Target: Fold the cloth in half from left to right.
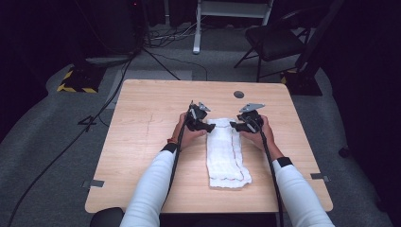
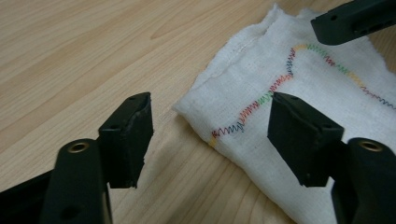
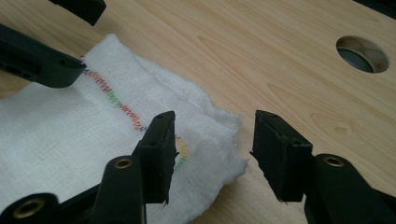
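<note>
A white folded cloth (image 1: 228, 153) with rainbow stitching lies lengthwise on the wooden table (image 1: 151, 142). My left gripper (image 1: 211, 126) is at its far left corner and my right gripper (image 1: 233, 125) at its far right corner. In the left gripper view the open gripper (image 2: 210, 135) straddles the cloth's corner (image 2: 289, 98), one jaw over bare wood, the other over the fabric. In the right gripper view the open gripper (image 3: 212, 144) straddles the cloth's other corner (image 3: 205, 126). Neither one pinches the fabric.
A round cable hole (image 1: 239, 94) sits in the table beyond the cloth, also in the right gripper view as the hole (image 3: 363, 53). A black chair (image 1: 276, 40) and cables lie on the floor behind the table.
</note>
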A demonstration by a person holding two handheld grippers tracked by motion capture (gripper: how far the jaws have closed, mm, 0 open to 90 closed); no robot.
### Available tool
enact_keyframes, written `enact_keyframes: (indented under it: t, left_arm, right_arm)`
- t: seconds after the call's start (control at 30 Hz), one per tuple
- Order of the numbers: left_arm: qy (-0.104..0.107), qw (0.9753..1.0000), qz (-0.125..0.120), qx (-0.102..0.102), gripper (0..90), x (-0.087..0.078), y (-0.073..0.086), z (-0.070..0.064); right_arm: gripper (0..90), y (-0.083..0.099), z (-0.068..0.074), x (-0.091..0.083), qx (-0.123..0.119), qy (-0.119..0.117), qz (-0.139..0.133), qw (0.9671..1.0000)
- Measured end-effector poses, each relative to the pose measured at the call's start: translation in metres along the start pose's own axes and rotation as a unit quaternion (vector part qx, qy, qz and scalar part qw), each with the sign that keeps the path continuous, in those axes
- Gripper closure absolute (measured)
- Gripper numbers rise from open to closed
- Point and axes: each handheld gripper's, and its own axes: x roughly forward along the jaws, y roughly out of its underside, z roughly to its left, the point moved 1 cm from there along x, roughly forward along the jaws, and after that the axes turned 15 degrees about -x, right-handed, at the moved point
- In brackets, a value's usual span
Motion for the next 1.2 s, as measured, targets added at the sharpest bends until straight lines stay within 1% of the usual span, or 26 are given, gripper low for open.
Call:
enact_keyframes:
  t: [0.03, 0.13, 0.17, 0.2, 0.27, 0.3, 0.33, 0.4, 0.47, 0.57, 0.6, 0.67, 0.7, 0.73, 0.77, 0.8, 0.83, 0.87, 0.93, 1.0, 1.07, 1.13, 1.2]
  left_arm:
    - [-0.003, 1.0000, -0.001, -0.003, 32.6, 0.002, 0.000, 0.000]
    - [0.001, 0.9999, 0.003, -0.012, 32.6, 0.006, 0.000, 0.001]
    - [-0.001, 0.9999, 0.005, -0.010, 32.7, 0.007, 0.000, 0.002]
    - [-0.003, 0.9999, 0.008, -0.009, 32.7, 0.009, 0.000, 0.002]
    - [0.001, 0.9998, 0.008, -0.018, 32.0, 0.011, 0.001, 0.004]
    - [0.003, 0.9996, 0.010, -0.028, 31.5, 0.013, 0.001, 0.004]
    - [0.002, 0.9995, 0.014, -0.029, 30.7, 0.014, 0.001, 0.005]
    - [0.003, 0.9995, 0.010, -0.030, 29.2, 0.015, 0.001, 0.006]
    - [0.004, 0.9995, 0.012, -0.028, 29.0, 0.015, 0.001, 0.006]
    - [0.001, 0.9997, 0.011, -0.023, 28.7, 0.015, 0.001, 0.006]
    - [0.000, 0.9997, 0.011, -0.021, 28.7, 0.016, 0.001, 0.005]
    - [-0.004, 0.9998, 0.014, -0.009, 29.4, 0.016, 0.001, 0.005]
    - [-0.005, 0.9999, 0.014, -0.007, 30.0, 0.016, 0.001, 0.005]
    - [0.001, 0.9999, 0.013, -0.006, 31.8, 0.015, 0.002, 0.005]
    - [0.009, 0.9999, 0.011, -0.003, 36.6, 0.014, 0.002, 0.006]
    - [0.015, 0.9998, 0.011, 0.001, 41.9, 0.013, 0.003, 0.007]
    - [0.018, 0.9998, 0.010, 0.003, 45.2, 0.013, 0.003, 0.007]
    - [0.026, 0.9996, 0.010, 0.003, 50.3, 0.013, 0.003, 0.007]
    - [0.041, 0.9991, 0.011, 0.005, 62.3, 0.013, 0.003, 0.007]
    - [0.052, 0.9985, 0.013, 0.005, 68.3, 0.014, 0.003, 0.007]
    - [0.059, 0.9981, 0.016, 0.004, 73.4, 0.014, 0.002, 0.008]
    - [0.061, 0.9980, 0.017, 0.004, 75.5, 0.014, 0.001, 0.008]
    - [0.053, 0.9984, 0.018, 0.012, 78.8, 0.014, -0.001, 0.008]
  right_arm:
    - [49.9, 0.001, -0.002, 0.003, 0.006, 0.000, 0.002, 1.0000]
    - [49.9, 0.004, -0.006, 0.008, 0.013, 0.002, 0.008, 0.9999]
    - [49.9, 0.006, -0.007, 0.009, 0.017, 0.002, 0.009, 0.9998]
    - [50.0, 0.007, -0.009, 0.010, 0.023, -0.003, 0.009, 0.9997]
    - [50.1, 0.009, -0.011, 0.012, 0.036, -0.010, 0.004, 0.9993]
    - [50.0, 0.010, -0.012, 0.014, 0.039, -0.012, 0.004, 0.9992]
    - [50.0, 0.010, -0.013, 0.015, 0.041, -0.016, 0.003, 0.9990]
    - [49.2, 0.011, -0.013, 0.018, 0.038, -0.018, 0.007, 0.9991]
    - [48.6, 0.010, -0.014, 0.020, 0.038, -0.021, 0.009, 0.9990]
    - [47.9, 0.009, -0.014, 0.022, 0.031, -0.020, 0.014, 0.9992]
    - [49.3, 0.008, -0.014, 0.022, 0.031, -0.023, 0.015, 0.9992]
    - [55.1, 0.006, -0.014, 0.023, 0.030, -0.034, 0.017, 0.9988]
    - [59.4, 0.005, -0.014, 0.024, 0.031, -0.038, 0.017, 0.9987]
    - [66.0, 0.005, -0.014, 0.024, 0.034, -0.048, 0.017, 0.9981]
    - [68.6, 0.005, -0.014, 0.024, 0.034, -0.061, 0.012, 0.9975]
    - [70.7, 0.006, -0.015, 0.024, 0.037, -0.065, 0.011, 0.9971]
    - [73.2, 0.007, -0.016, 0.024, 0.045, -0.072, 0.008, 0.9964]
    - [75.5, 0.007, -0.017, 0.024, 0.050, -0.078, 0.007, 0.9956]
    - [80.0, 0.006, -0.016, 0.024, 0.052, -0.084, 0.008, 0.9951]
    - [81.6, 0.005, -0.015, 0.024, 0.048, -0.084, 0.011, 0.9952]
    - [82.9, 0.003, -0.014, 0.024, 0.041, -0.082, 0.015, 0.9957]
    - [84.0, 0.001, -0.013, 0.024, 0.031, -0.077, 0.019, 0.9964]
    - [84.8, 0.001, -0.013, 0.023, 0.024, -0.070, 0.018, 0.9971]
